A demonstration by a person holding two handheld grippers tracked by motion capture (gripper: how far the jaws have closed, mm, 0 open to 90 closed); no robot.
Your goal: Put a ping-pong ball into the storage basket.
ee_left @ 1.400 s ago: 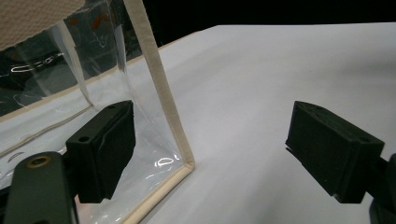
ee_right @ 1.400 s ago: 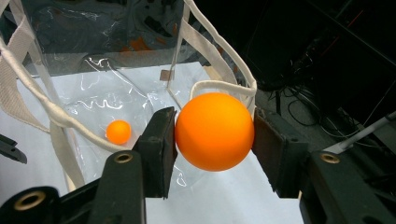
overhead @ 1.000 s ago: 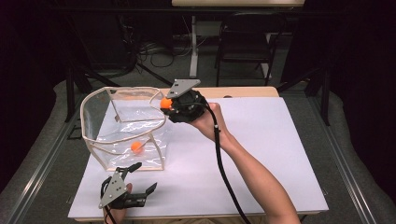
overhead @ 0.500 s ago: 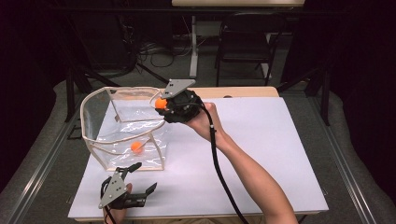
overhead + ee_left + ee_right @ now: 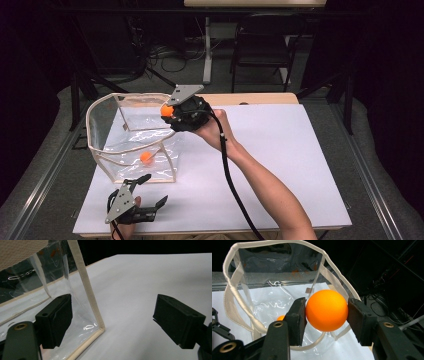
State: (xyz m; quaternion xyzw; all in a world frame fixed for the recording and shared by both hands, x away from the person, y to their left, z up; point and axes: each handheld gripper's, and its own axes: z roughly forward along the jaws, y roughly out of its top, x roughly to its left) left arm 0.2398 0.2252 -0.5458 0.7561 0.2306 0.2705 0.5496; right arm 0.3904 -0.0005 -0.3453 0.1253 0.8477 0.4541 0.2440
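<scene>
Since the earlier frames, we are seeing the right gripper [image 5: 169, 112] carrying its orange ball [image 5: 166, 110] a little leftward, over the near rim of the clear bag [image 5: 131, 148]. Going left to right: the left gripper [image 5: 152, 191] is resting on the white table [image 5: 300, 165] just beside the bag's near corner, jaws standing wide apart and holding nothing. We are seeing a second orange ball [image 5: 146, 157] lying inside the bag. At the right, the right gripper's jaws are pressing on both sides of the orange ball [image 5: 327, 310], holding it above the bag's opening.
</scene>
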